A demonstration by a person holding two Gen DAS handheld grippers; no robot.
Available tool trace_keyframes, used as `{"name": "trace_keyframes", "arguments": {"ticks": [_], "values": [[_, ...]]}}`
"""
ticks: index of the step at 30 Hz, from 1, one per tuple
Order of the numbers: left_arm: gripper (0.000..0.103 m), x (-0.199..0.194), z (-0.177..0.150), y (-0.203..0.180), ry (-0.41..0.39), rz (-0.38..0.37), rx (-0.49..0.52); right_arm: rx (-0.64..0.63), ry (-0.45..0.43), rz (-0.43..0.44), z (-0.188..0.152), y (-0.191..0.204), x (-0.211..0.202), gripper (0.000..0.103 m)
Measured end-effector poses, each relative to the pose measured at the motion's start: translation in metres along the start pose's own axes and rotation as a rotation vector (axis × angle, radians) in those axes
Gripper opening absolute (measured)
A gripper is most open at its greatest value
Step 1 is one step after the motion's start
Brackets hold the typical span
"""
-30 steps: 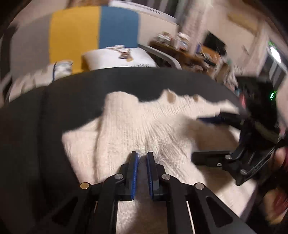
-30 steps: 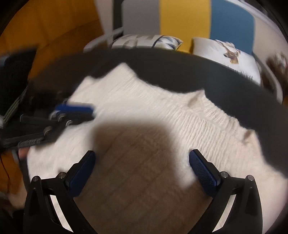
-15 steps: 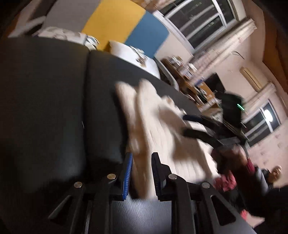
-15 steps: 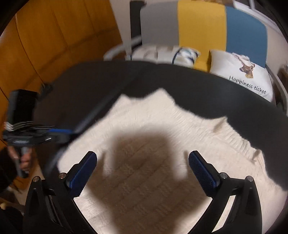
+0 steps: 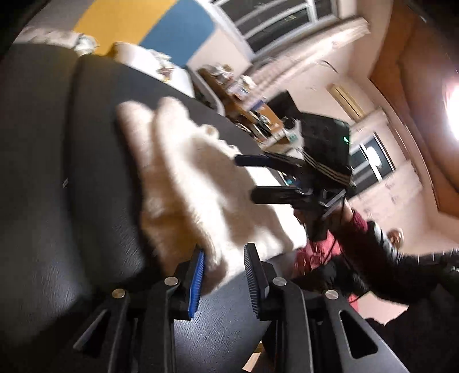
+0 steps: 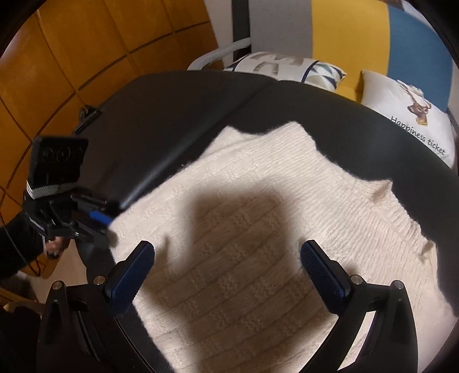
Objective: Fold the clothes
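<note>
Surface: a black padded leather-like top [image 6: 178, 114] with a seam is seen.
Wall panels: orange wood panels [image 6: 86, 48] are shown at one side.
Headboard: grey, yellow and blue stripes [image 6: 350, 31].
Pillows: a white pillow [image 6: 413, 114] printed with a deer and "Happiness ticket"; a patterned cushion [image 6: 284, 67] beside it.
Windows: dark panes [image 5: 275, 23] are seen.
Desk: a cluttered wooden desk [image 5: 246, 106].
Light: a bright lamp [image 5: 451, 106].

Your right gripper [image 6: 226, 269] hangs over the cream knit sweater [image 6: 258, 229], jaws wide apart, nothing between them. The sweater lies flat on the black padded table [image 6: 178, 114]. Your left gripper [image 6: 97, 223] sits at the sweater's left edge. Two cushions [image 6: 407, 114] lie behind the table.
</note>
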State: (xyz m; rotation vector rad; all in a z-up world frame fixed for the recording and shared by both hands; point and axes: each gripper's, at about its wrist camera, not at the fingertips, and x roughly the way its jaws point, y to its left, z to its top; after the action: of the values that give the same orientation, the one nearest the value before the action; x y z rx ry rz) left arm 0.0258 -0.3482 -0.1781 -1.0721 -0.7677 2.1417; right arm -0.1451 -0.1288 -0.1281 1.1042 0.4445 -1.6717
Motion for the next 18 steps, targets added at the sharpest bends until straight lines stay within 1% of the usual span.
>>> {"name": "trace_keyframes", "arguments": {"ticks": [1, 3, 4, 5, 6, 7, 9, 10, 12, 13, 14, 16, 18], "values": [[0.026, 0.003, 0.003, -0.002, 0.016, -0.01, 0.022, -0.003, 0.007, 0.003, 0.006, -0.002, 0.002, 0.103], [0.026, 0.016, 0.006, -0.001, 0.102, 0.001, 0.045, -0.008, 0.022, 0.009, 0.017, -0.006, 0.006, 0.103], [0.023, 0.022, 0.006, -0.001, 0.146, 0.005, 0.054, -0.004, 0.03, 0.026, 0.021, -0.009, 0.008, 0.103], [0.01, 0.028, 0.005, 0.0, 0.187, 0.01, 0.065, -0.004, 0.038, 0.026, 0.022, -0.01, 0.01, 0.103], [0.006, 0.026, 0.004, -0.006, 0.187, 0.039, 0.107, -0.005, 0.047, 0.025, 0.023, -0.011, 0.012, 0.103], [0.005, 0.021, 0.002, -0.011, 0.2, 0.021, 0.135, -0.012, 0.065, 0.023, 0.025, -0.012, 0.016, 0.103], [0.005, 0.012, -0.005, -0.016, 0.218, -0.017, 0.158, -0.03, 0.078, 0.051, 0.027, -0.011, 0.014, 0.103], [0.005, 0.014, -0.012, -0.016, 0.259, -0.012, 0.165, -0.039, 0.083, 0.066, 0.028, -0.01, 0.014, 0.103], [0.005, 0.019, -0.026, -0.015, 0.339, -0.003, 0.178, -0.043, 0.094, 0.122, 0.024, -0.009, 0.017, 0.103], [0.005, 0.016, -0.027, -0.012, 0.332, -0.026, 0.144, -0.059, 0.118, 0.12, 0.019, -0.008, 0.028, 0.103], [0.005, 0.013, -0.024, -0.01, 0.321, -0.017, 0.122, -0.076, 0.143, 0.117, 0.013, -0.006, 0.038, 0.103], [0.008, 0.006, -0.021, -0.007, 0.306, -0.006, 0.075, -0.212, 0.117, 0.013, 0.004, 0.011, 0.047, 0.103], [0.015, 0.0, -0.02, -0.006, 0.299, -0.002, 0.029, -0.174, 0.114, 0.021, 0.009, 0.008, 0.044, 0.103]]}}
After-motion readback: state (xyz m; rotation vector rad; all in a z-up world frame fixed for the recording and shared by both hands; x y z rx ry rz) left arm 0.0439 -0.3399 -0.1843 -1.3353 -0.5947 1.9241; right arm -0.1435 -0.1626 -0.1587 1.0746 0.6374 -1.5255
